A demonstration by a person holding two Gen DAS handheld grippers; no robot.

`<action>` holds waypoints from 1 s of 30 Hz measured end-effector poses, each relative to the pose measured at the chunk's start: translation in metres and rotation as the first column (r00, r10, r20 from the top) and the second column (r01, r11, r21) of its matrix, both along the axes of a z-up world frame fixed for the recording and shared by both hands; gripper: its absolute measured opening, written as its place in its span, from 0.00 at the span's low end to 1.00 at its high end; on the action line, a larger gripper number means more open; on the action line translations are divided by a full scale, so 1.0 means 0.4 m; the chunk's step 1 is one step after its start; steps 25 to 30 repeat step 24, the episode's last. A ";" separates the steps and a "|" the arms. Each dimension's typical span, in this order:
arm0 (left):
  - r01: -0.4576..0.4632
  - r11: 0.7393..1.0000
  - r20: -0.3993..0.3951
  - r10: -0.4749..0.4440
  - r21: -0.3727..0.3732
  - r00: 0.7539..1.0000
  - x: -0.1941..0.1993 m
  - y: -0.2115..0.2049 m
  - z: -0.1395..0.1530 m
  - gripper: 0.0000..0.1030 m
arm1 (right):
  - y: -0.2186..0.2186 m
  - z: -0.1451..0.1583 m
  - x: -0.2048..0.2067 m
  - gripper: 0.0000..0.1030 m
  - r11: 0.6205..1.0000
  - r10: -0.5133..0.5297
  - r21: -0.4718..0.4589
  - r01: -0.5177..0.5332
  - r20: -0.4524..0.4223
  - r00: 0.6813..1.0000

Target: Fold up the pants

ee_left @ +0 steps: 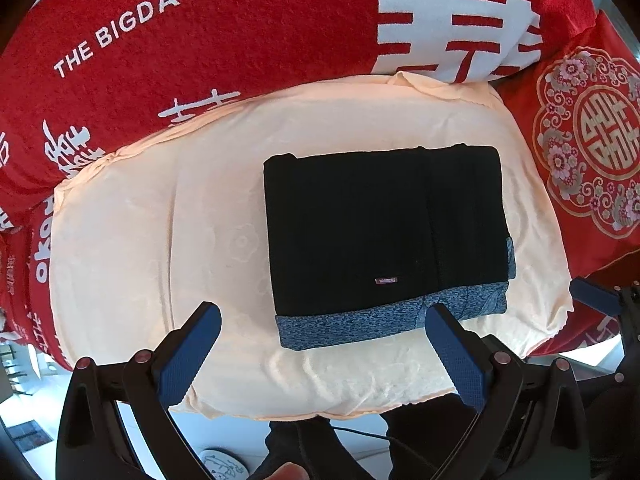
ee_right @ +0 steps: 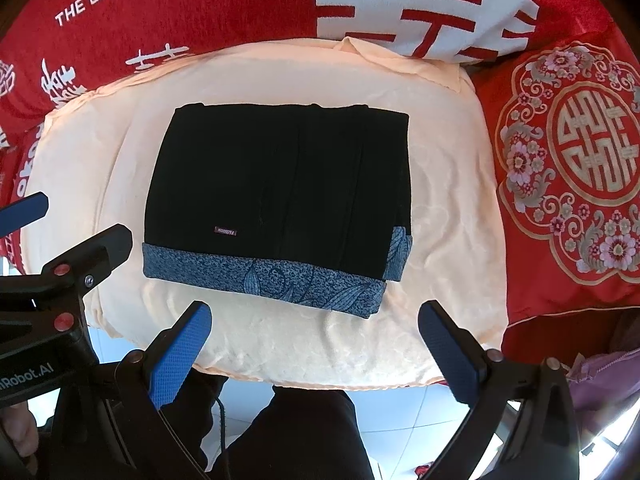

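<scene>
The black pants (ee_left: 360,228) (ee_right: 272,184) lie folded into a flat rectangle on a cream cushion (ee_left: 160,220) (ee_right: 448,208). A blue-grey patterned waistband (ee_left: 344,326) (ee_right: 260,276) runs along the near edge, and a small label (ee_left: 387,280) (ee_right: 225,232) sits just above it. My left gripper (ee_left: 324,322) hovers open over the near edge of the pants, holding nothing. My right gripper (ee_right: 314,318) is open too, just short of the waistband, also empty. In the right wrist view the left gripper's body appears at the left edge.
A red blanket with white lettering (ee_left: 200,40) (ee_right: 200,8) lies behind the cushion. A red embroidered pillow (ee_left: 592,140) (ee_right: 580,168) sits to the right. Below the cushion's near edge are a person's dark-clothed legs (ee_right: 304,432) and a light tiled floor (ee_right: 400,420).
</scene>
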State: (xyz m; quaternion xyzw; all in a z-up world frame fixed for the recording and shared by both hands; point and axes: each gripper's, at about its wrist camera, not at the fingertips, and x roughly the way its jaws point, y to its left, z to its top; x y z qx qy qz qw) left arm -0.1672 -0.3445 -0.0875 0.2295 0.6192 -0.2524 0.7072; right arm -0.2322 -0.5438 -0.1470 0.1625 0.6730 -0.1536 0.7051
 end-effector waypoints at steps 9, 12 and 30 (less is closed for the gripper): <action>0.001 1.000 -0.010 -0.001 0.005 1.000 -0.005 -0.015 -0.011 0.99 | -0.010 -0.009 -0.004 1.00 1.000 0.006 0.004 -0.006 -0.007 1.000; -0.004 1.000 -0.015 0.004 0.004 1.000 -0.004 -0.019 -0.014 0.99 | -0.013 -0.011 -0.005 1.00 1.000 0.008 0.004 -0.008 -0.008 1.000; -0.027 1.000 -0.039 0.027 0.005 0.999 0.000 -0.023 -0.024 0.99 | -0.025 -0.021 -0.006 1.00 1.000 0.013 0.019 -0.013 -0.010 1.000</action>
